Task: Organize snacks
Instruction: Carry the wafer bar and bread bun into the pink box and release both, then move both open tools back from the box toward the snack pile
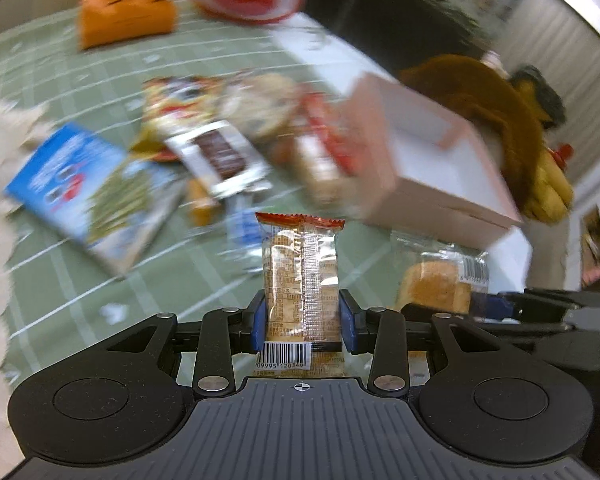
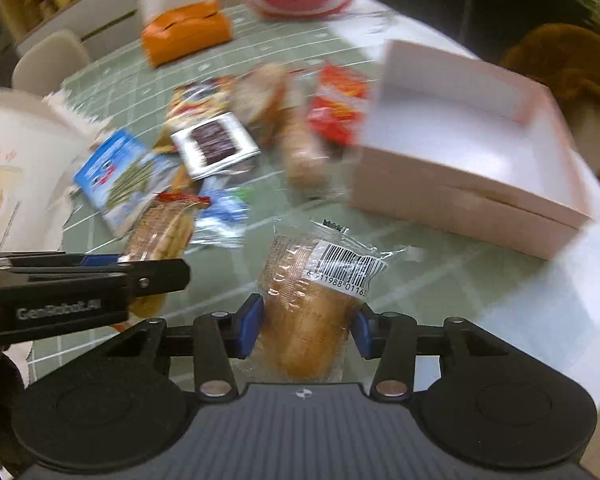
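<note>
Holding: two wrapped snacks at once, one in each of my grippers, both clear of the table (image 1: 80,280).
Left gripper (image 1: 303,318): clamped on the cracker pack (image 1: 300,280), pads pressing its two long edges near the lower end, barcode end toward me.
Right gripper (image 2: 306,326): closed on the bread roll (image 2: 306,320), pads squeezing its sides through the wrapper; barcode flap sticks out ahead and to the right.
Cracker pack, handling: light, I judge; stiff stack inside crinkly clear film, brittle. Too hard a pinch would crack the biscuits, so the flat edges where I have it are the right hold.
Bread roll, handling: light and soft; it dents under the pads, and the loose, slick film could let it slide. Gripping the body mid-length, not the empty film, looks safest.
Pose, left: pointing steeply down and forward, pack standing straight out from the jaws, snack pile (image 1: 220,140) ahead and to the left.
Pose, right: also pitched steeply down, just right of my left gripper, whose side shows at my left edge.
Box (image 2: 480,152): open and empty, ahead and to the right of both tools, near the right one.
Next, as I judge: carry both over the box rim and release low, so nothing breaks.
Blur: background smeared; labels on the pile unreadable.
</note>
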`<state>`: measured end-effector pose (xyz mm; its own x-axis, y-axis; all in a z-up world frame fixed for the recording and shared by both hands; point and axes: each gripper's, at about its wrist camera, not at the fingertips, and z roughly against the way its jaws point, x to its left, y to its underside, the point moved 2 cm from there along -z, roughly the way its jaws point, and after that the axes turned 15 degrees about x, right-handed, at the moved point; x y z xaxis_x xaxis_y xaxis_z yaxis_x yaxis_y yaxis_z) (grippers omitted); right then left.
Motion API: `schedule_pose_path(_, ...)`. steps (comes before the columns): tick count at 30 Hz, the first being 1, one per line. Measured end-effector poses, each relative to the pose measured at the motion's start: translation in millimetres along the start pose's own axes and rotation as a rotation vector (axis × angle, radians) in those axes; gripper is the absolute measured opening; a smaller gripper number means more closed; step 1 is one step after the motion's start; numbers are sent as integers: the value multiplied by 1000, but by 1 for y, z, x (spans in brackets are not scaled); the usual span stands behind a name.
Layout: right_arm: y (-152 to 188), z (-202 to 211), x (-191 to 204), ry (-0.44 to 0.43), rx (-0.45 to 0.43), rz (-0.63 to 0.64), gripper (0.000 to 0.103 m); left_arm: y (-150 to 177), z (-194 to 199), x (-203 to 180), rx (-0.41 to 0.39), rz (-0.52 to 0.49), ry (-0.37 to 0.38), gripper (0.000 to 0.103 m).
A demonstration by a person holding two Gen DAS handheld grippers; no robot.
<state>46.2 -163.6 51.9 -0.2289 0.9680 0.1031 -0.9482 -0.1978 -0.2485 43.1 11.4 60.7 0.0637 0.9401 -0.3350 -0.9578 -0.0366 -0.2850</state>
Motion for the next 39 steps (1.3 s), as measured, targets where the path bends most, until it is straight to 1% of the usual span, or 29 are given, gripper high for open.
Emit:
schedule_pose_path(2, 3, 19, -23, 9, -35, -40, 46, -11, 5, -25, -6, -62, 30, 41)
schedule_pose_path(4, 0, 41, -41, 19, -84, -68, 46, -29, 14, -53, -24, -133, 57, 41)
schedule_pose_path(6, -12, 70, -57, 41, -159, -85, 46, -51, 28, -78, -73, -202, 67, 41)
schedule_pose_path(7, -21, 85, -65, 57, -203, -93, 46, -65, 39, -93, -111, -245, 68, 41)
schedule_pose_path(9, -41, 113, -79, 80, -287, -110, 46, -90, 52, -118, -160, -322, 53, 41)
schedule_pose_path(10, -53, 126, -86, 87, -325, -121, 46, -100, 55, -126, -172, -346, 46, 41)
schedule_pose_path(12, -72, 138, -100, 87, -356, -147, 46, -119, 55, -141, -193, -374, 28, 41)
schedule_pose_path(15, -98, 143, -117, 60, -361, -183, 46, -137, 43, -149, -180, -386, 21, 41)
schedule_pose_path(18, -116, 131, -130, 49, -343, -210, 46, -156, 18, -144, -130, -355, 41, 41)
schedule_pose_path(21, -136, 99, -140, 17, -281, -243, 47, -183, -26, -129, -35, -313, 107, 43)
schedule_pose_path(22, -144, 85, -144, -7, -250, -249, 52, -190, -46, -121, 4, -289, 114, 42)
schedule_pose_path(23, -151, 70, -147, -10, -208, -264, 55, -195, -59, -115, 24, -272, 122, 42)
schedule_pose_path(24, -151, 61, -150, 3, -182, -284, 57, -199, -69, -108, 30, -251, 137, 42)
schedule_pose_path(26, -149, 48, -153, 16, -155, -305, 57, -199, -72, -92, 21, -203, 174, 42)
schedule_pose_path(28, -137, 43, -154, -7, -148, -298, 59, -197, -67, -74, 15, -172, 179, 42)
schedule_pose_path(30, -121, 40, -150, -10, -140, -280, 60, -189, -60, -61, 4, -152, 145, 42)
schedule_pose_path(33, -85, 35, -139, -11, -130, -229, 60, -162, -44, -33, -38, -111, 89, 42)
schedule_pose_path(36, -51, 28, -120, -8, -136, -174, 60, -136, -28, -1, -82, -56, 55, 42)
schedule_pose_path(38, -36, 20, -106, -16, -130, -146, 60, -120, -22, 21, -97, 0, 17, 42)
schedule_pose_path(39, -34, 14, -99, -30, -117, -134, 60, -112, -21, 32, -102, 32, -6, 42)
